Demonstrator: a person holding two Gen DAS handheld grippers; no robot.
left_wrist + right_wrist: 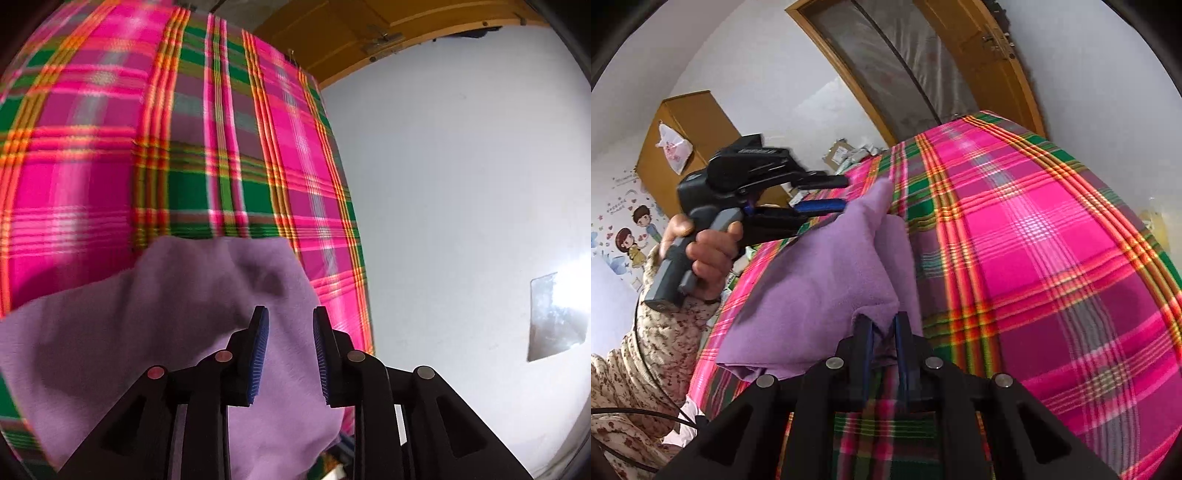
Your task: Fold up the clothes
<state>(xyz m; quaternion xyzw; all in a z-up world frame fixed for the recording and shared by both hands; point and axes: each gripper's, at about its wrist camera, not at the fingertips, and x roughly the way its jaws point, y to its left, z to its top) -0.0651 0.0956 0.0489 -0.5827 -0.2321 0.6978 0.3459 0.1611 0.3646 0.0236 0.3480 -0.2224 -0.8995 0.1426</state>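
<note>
A lilac fleece cloth [820,280] lies partly bunched on a bed covered by a pink, green and orange plaid sheet [1034,240]. My right gripper [884,321] is shut on a corner of the cloth and holds it up a little. My left gripper [290,321] is open, its blue-padded fingers [258,354] hovering just over the cloth [147,332], gripping nothing. The left gripper also shows in the right wrist view [846,192], held by a hand at the cloth's far tip, jaws parted.
A white wall [461,203] borders the bed on one side. A wooden door [960,55] stands beyond the bed's far end. A wooden cabinet [683,133] with a plastic bag and cluttered boxes [846,151] stand at the back.
</note>
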